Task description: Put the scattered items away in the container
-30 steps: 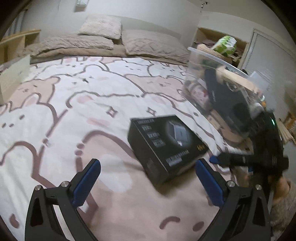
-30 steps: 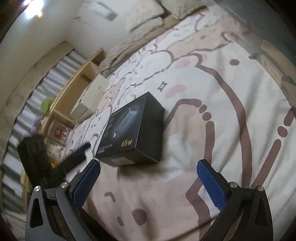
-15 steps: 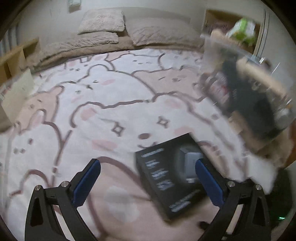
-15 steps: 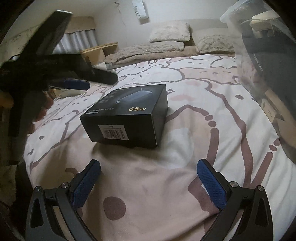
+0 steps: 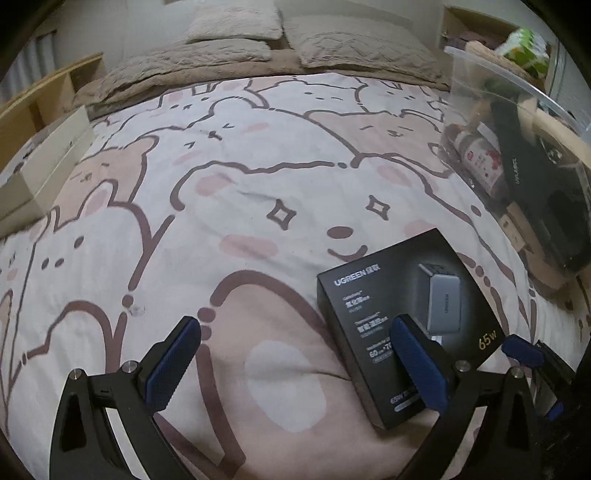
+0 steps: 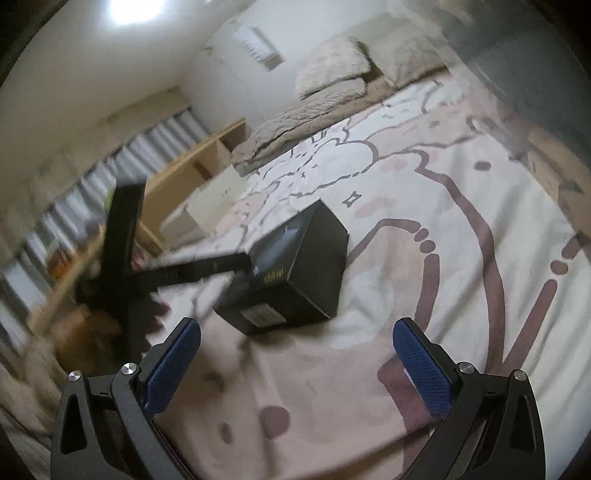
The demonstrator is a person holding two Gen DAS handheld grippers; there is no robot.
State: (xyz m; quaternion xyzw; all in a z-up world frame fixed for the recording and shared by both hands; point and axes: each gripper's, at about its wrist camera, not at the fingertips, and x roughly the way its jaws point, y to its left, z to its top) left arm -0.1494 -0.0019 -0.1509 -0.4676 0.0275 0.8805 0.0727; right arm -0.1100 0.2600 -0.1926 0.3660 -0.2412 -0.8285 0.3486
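Note:
A black "65W" charger box (image 5: 402, 325) lies on the bear-print blanket, a little left of the clear plastic container (image 5: 517, 155), which holds a bottle and dark boxes. My left gripper (image 5: 295, 354) is open just above the blanket. Its right finger (image 5: 417, 365) overlaps the box's near left corner, and the box lies mostly outside the gap. In the right wrist view the box (image 6: 295, 273) sits ahead of my open right gripper (image 6: 295, 358), with nothing between the fingers. The left gripper (image 6: 192, 273) reaches the box's left side there, blurred.
A cream cardboard box (image 5: 40, 166) sits at the blanket's left edge beside a wooden shelf (image 5: 44, 92). Pillows (image 5: 236, 22) and a brown quilt lie at the far end. More shelving with a green pack (image 5: 524, 55) stands behind the container.
The left gripper has come lower and closer, so its right finger now overlaps the box. The right wrist view has swung and tilted. The box looks turned or tipped beside the left gripper's finger.

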